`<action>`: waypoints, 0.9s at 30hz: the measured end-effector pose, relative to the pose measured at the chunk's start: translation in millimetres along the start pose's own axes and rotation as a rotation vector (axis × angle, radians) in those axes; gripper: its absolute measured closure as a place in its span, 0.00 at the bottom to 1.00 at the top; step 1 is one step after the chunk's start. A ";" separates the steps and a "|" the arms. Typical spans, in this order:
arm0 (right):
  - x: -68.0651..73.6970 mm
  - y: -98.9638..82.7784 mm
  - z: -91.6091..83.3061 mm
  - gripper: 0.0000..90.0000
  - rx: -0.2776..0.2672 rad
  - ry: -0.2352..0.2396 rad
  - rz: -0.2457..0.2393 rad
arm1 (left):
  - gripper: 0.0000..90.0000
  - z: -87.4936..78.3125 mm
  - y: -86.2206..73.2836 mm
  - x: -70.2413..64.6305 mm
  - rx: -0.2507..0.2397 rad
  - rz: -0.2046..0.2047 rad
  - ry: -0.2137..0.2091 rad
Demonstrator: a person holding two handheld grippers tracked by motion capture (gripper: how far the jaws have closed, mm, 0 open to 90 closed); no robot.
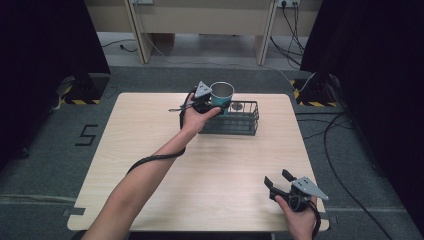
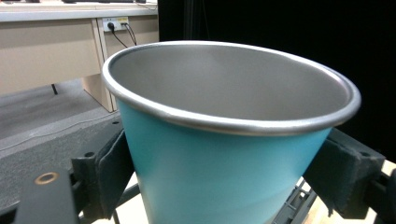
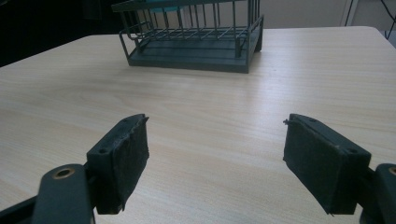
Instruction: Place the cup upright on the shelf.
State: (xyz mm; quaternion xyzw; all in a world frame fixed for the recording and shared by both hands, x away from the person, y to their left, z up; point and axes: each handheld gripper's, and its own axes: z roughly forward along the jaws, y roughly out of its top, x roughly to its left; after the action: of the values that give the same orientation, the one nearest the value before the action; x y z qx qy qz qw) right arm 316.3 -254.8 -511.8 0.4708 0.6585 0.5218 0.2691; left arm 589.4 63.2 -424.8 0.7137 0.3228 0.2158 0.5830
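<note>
A teal cup with a metal rim and inside [image 1: 221, 95] [image 2: 224, 154] is upright in my left gripper [image 1: 212, 101], which is shut on its lower wall; both black pads [image 2: 112, 172] press its sides. The cup hangs over the left end of a dark wire basket [image 1: 235, 120] [image 3: 196, 39] at the far middle of the wooden table [image 1: 200, 170]. My right gripper [image 1: 279, 182] [image 3: 217, 163] stands open near the table's front right corner, its jaws wide apart with nothing between them, pointing toward the basket.
A small round metal piece [image 1: 236, 106] shows at the basket's back. The left gripper's cable [image 1: 150, 160] trails along the forearm. Desks and cables stand on the floor beyond the table; black curtains flank both sides.
</note>
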 end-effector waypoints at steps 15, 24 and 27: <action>0.0 -0.3 -0.3 0.25 -0.003 0.002 -0.004 | 0.17 11.1 -13.2 -8.0 0.064 0.008 0.019; 0.1 -0.4 -0.4 0.26 -0.003 0.002 -0.005 | 0.17 14.7 -20.8 -8.8 0.086 -0.004 0.032; 0.0 -0.4 -0.6 0.26 -0.004 0.003 -0.005 | 0.17 15.1 -21.6 -8.3 0.087 -0.009 0.030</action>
State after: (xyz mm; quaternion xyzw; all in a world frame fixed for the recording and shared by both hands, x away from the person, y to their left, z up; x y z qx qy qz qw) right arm 315.6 -255.1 -512.0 0.4678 0.6591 0.5230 0.2706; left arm 589.5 49.3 -448.7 0.7335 0.3440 0.2096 0.5475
